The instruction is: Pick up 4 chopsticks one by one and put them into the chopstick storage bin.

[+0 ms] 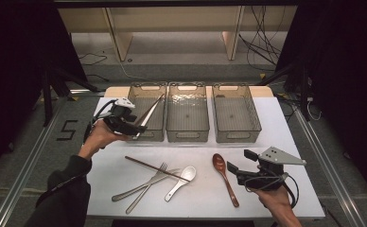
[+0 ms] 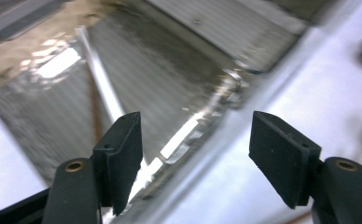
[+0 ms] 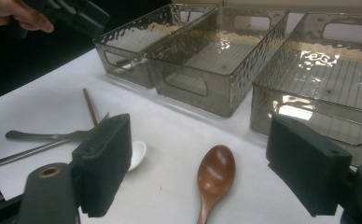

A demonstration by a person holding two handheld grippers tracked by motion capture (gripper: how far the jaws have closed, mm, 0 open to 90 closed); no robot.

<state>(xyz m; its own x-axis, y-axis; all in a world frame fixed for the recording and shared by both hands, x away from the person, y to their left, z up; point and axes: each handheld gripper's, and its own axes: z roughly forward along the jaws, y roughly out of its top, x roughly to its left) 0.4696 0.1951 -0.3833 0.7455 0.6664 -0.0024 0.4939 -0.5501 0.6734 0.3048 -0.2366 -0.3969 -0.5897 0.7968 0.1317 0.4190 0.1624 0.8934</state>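
Note:
My left gripper (image 1: 138, 127) hovers at the front edge of the left clear bin (image 1: 146, 136), jaws wide apart with nothing between them (image 2: 195, 135). A chopstick (image 1: 154, 108) leans inside that bin, slanting from its front up to the far right corner; the left gripper view has it as a thin stick (image 2: 100, 81) just past my left jaw. My right gripper (image 1: 240, 161) is low at the table's right, open, beside a wooden spoon (image 1: 222, 170). The spoon's bowl (image 3: 215, 175) lies between and ahead of the jaws (image 3: 198, 140), not touched.
Middle bin (image 1: 187, 135) and right bin (image 1: 236, 135) stand in a row with the left one. On the white table (image 1: 285, 132) lie a brown chopstick (image 1: 146, 165), two metal forks (image 1: 146, 184) and a white ceramic spoon (image 1: 181, 179).

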